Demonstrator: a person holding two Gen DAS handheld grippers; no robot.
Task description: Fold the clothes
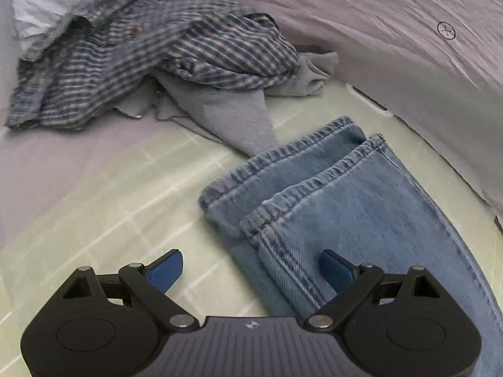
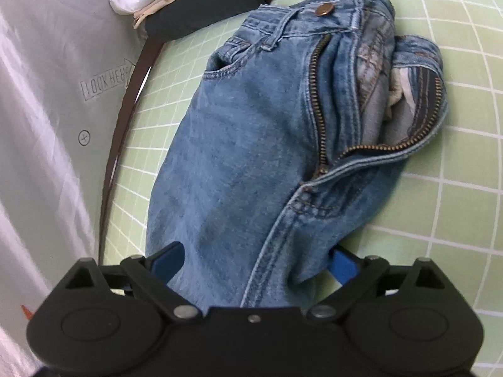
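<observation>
We had the light-blue denim jeans (image 1: 361,207) halved lengthwise, seemingly; crumpled plaid shirt (image 1: 132,62) waited; both claws, left (image 1: 251,270) and right (image 2: 254,262), gaped empty.

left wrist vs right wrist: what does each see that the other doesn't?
Left wrist only: the jeans' leg hems, a plaid shirt heaped on a grey garment, and the open left gripper.

Right wrist only: the waistband with button and open zipper, a stack of folded clothes, and the open right gripper straddling the denim.

Both: the jeans, the green grid mat and the pale sheet.
</observation>
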